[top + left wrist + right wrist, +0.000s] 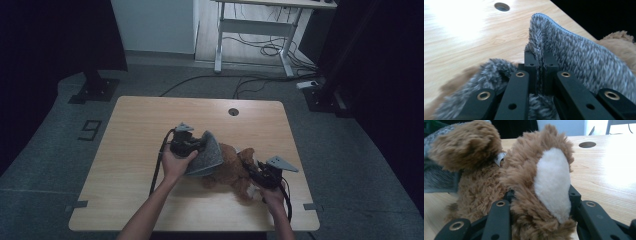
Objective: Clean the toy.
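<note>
High view: dim, bluish, room edges near black; table (pixel 135 130) evenly lit, soft shadows. Left gripper view: strong glare top left on wood, grey knit (pixel 574 52) sharp at centre, blurry nr bottom. Right gripper view: bright glare at right, toy (pixel 531 187) fur soft, close parts out of focus.

A light wood counter (pixel 140 125) with a round cable hole (pixel 233 111) near its far edge carries a brown plush toy (pixel 235 170), partly under grey knitted fabric (pixel 207 155).
</note>
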`<state>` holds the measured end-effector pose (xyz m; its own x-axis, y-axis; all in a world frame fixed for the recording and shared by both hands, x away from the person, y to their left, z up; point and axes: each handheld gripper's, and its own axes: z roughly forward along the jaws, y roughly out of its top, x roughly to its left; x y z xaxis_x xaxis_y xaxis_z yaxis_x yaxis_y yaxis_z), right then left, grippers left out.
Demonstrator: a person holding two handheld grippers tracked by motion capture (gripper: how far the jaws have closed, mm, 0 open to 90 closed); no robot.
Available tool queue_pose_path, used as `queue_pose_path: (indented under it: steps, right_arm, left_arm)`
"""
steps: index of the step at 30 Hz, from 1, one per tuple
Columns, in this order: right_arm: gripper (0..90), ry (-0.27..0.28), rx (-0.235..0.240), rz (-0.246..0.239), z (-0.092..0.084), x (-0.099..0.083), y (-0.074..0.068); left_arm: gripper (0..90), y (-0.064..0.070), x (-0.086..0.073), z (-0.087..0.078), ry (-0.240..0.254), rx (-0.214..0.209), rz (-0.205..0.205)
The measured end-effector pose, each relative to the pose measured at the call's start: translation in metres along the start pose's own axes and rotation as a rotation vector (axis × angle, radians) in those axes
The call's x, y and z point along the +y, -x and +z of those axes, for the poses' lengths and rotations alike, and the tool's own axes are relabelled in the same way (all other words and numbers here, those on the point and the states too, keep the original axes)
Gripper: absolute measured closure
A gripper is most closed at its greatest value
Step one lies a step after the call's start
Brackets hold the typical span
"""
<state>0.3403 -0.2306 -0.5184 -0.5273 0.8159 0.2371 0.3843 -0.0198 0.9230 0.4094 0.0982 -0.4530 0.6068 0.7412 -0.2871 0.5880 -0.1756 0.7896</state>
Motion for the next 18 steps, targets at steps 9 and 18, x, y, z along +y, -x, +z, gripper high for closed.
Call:
queue_pose_path:
  steps: [9, 18]
  right_arm:
    - [61.0, 0.001, -0.004, 0.006, 0.000, -0.001, 0.000]
    - [61.0, 0.001, -0.007, 0.014, 0.000, -0.001, 0.002]
  left_arm:
    - [84.4, -0.024, -0.014, -0.031, 0.042, 0.045, -0.018]
    - [84.6, -0.055, -0.043, -0.044, 0.018, 0.123, -0.081]
